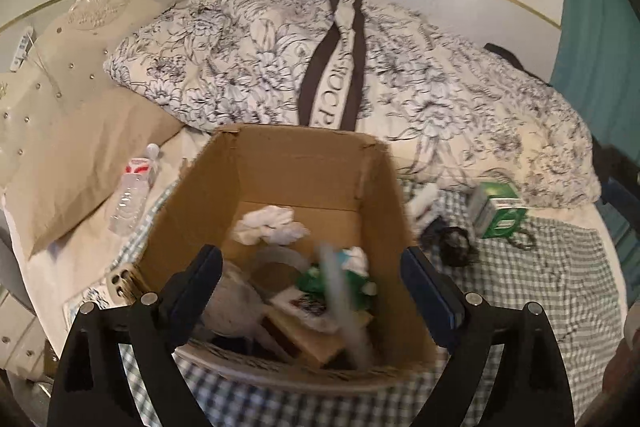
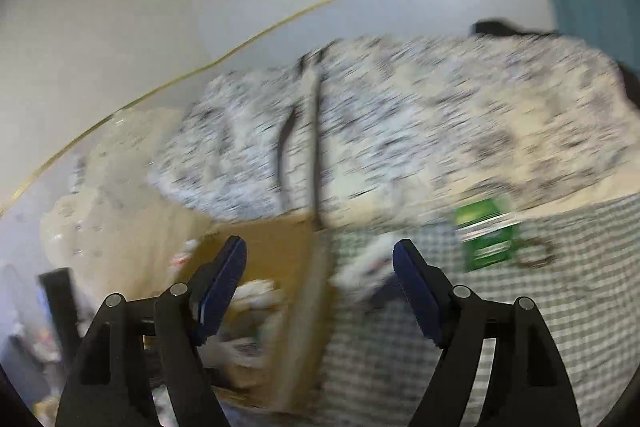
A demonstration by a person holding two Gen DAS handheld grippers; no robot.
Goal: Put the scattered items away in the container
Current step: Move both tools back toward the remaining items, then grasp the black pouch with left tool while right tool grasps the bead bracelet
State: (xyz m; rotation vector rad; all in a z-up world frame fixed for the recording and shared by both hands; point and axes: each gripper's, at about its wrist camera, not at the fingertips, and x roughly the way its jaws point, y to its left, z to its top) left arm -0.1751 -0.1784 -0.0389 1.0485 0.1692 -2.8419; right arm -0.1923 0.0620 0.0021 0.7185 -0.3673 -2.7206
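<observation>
An open cardboard box (image 1: 304,163) stands on the checked bed cloth and holds crumpled white tissue (image 1: 272,225), a tape roll, green packaging and other items. A blurred pale stick-like item (image 1: 340,291) is in the air inside the box. My left gripper (image 1: 312,283) is open over the box's near side, holding nothing. A clear water bottle (image 1: 134,187) lies left of the box. A green carton (image 1: 496,211) and a black tangled item (image 1: 452,239) lie to its right. My right gripper (image 2: 320,287) is open and empty above the box's right wall (image 2: 308,307); that view is blurred. The green carton also shows there (image 2: 488,235).
A floral duvet (image 1: 400,83) with a striped bag on it is heaped behind the box. A tan pillow (image 1: 80,163) and padded headboard are on the left. A phone case (image 1: 124,283) lies at the box's left front corner. A teal curtain (image 1: 596,27) hangs at right.
</observation>
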